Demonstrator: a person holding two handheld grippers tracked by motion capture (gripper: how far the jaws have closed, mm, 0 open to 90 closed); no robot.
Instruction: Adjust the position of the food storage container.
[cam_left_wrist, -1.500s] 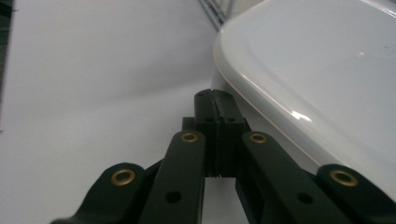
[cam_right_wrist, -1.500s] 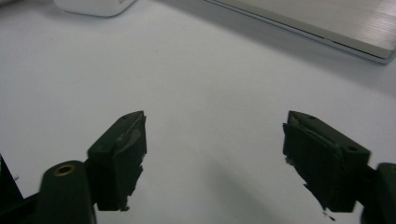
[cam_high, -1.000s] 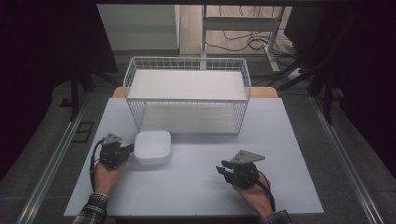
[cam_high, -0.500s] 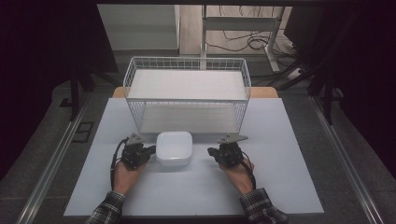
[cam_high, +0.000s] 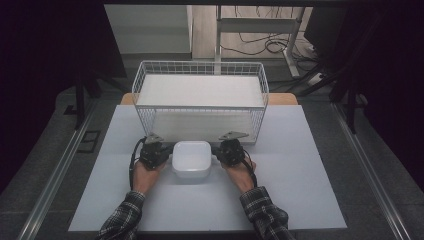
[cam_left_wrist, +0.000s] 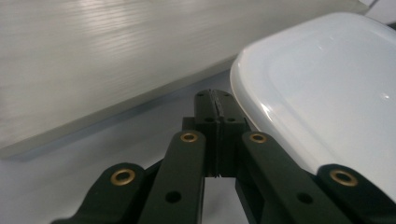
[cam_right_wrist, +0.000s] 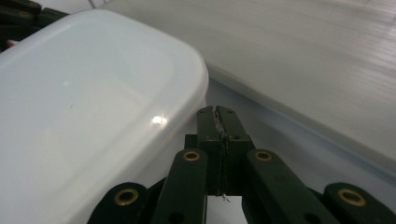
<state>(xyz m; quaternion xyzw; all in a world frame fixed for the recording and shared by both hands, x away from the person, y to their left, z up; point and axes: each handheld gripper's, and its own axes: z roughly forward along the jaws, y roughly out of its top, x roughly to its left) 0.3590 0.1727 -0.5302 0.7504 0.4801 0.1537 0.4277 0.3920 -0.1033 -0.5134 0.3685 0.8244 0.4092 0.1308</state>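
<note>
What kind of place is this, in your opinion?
Probably a lab recording setup: a white table holding a wire basket and a white lidded container, with cables on the floor behind.

Left tool (cam_high: 159, 154) and right tool (cam_high: 224, 151) face each other, jaws pressed together on both, each held in a hand with a plaid-sleeved forearm behind it.

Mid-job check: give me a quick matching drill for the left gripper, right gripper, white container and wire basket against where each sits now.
Things:
1. left gripper
2. right gripper
3. white container
4. wire basket

Places or states:
A. at the table's far side, behind the rest
B. between the two grippers
C. jaws shut, at the container's left side
D. jaws shut, at the container's right side

Pairs: 1-C, 2-D, 3-B, 4-A
</note>
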